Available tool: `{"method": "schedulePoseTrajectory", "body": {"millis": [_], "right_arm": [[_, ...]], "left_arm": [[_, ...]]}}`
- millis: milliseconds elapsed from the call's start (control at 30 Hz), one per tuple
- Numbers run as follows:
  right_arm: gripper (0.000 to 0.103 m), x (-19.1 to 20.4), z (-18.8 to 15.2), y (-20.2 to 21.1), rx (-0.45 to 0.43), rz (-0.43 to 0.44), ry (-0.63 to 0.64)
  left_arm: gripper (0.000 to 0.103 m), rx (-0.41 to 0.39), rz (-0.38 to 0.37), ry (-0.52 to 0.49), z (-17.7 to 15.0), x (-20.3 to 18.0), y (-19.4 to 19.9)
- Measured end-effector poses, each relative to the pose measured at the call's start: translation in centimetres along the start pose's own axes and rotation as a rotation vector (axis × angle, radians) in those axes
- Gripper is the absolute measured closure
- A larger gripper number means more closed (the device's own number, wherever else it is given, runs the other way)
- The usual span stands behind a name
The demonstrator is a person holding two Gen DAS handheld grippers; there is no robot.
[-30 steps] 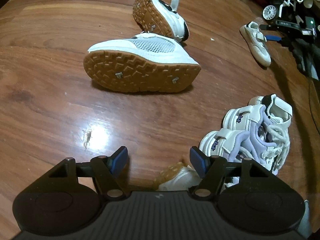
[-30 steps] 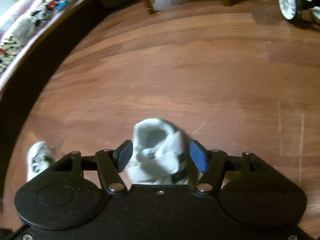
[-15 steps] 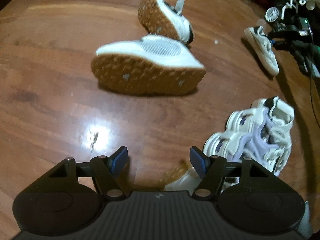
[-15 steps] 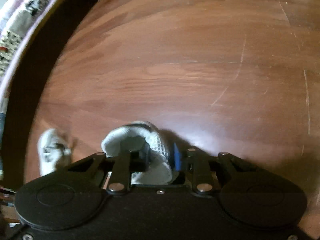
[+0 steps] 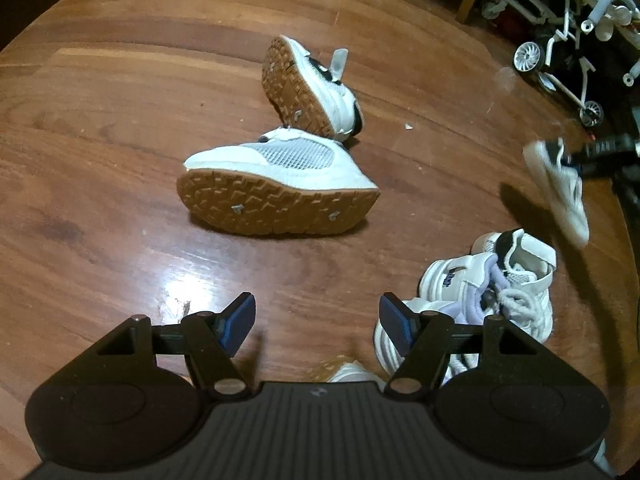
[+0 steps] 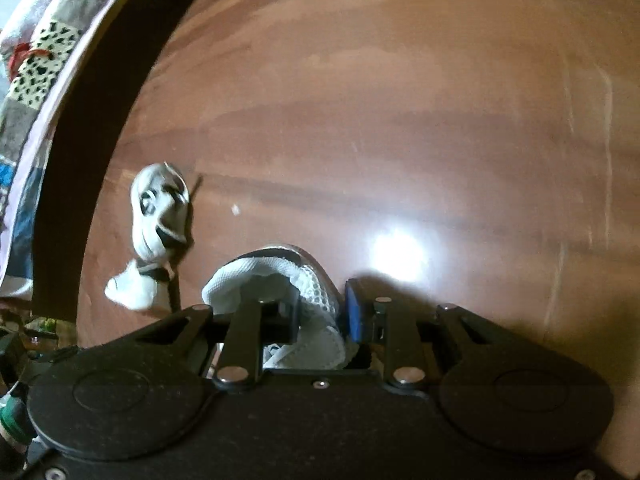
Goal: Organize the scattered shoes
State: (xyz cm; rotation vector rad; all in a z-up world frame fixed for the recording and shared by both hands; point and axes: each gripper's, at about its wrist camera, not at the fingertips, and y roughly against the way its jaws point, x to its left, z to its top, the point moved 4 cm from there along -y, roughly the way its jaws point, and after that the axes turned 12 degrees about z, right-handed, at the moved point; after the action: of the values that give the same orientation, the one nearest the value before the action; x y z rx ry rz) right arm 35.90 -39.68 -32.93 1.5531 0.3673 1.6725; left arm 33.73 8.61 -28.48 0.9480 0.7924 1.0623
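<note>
Wood floor (image 6: 400, 120); right gripper (image 6: 320, 312) clamped on white mesh shoe (image 6: 316, 288); left gripper (image 5: 316, 316) spread, empty.

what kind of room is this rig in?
Likely a home living area or bedroom: wooden floor strewn with shoes, a child's stroller or trike against the far side, and a patchwork quilt over a dark furniture edge.

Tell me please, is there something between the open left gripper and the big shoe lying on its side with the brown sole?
Nothing visible blocks it. Only bare wood floor lies between the left gripper and the brown-soled shoe. The purple-trimmed sneakers sit off to the right of that path, and a second brown-soled shoe lies behind the target.
</note>
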Motion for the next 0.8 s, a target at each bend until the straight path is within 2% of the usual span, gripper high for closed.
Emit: {"method": "schedulePoseTrajectory", "body": {"millis": [233,433,733,800], "right_arm": [[0.079,-0.3,-4.5,-1.3,0.042,-0.098,-0.015],[0.079,0.7,-5.7,-2.0,0.018,-0.157,0.010],[0.078,1.3,-7.1,-3.6,-0.008,-0.184,-0.010],[0.073,1.7,-7.6,-3.8,-0.009,-0.190,-0.005]], "left_arm": [[0.035,-0.014,-0.003,0.007,-0.2,0.1,0.8],[0.035,-0.010,0.001,0.010,-0.5,0.5,0.8],[0.035,-0.012,0.001,0.010,-0.6,0.8,1.0],[0.035,-0.010,0.004,0.013,-0.7,0.9,0.9]]}}
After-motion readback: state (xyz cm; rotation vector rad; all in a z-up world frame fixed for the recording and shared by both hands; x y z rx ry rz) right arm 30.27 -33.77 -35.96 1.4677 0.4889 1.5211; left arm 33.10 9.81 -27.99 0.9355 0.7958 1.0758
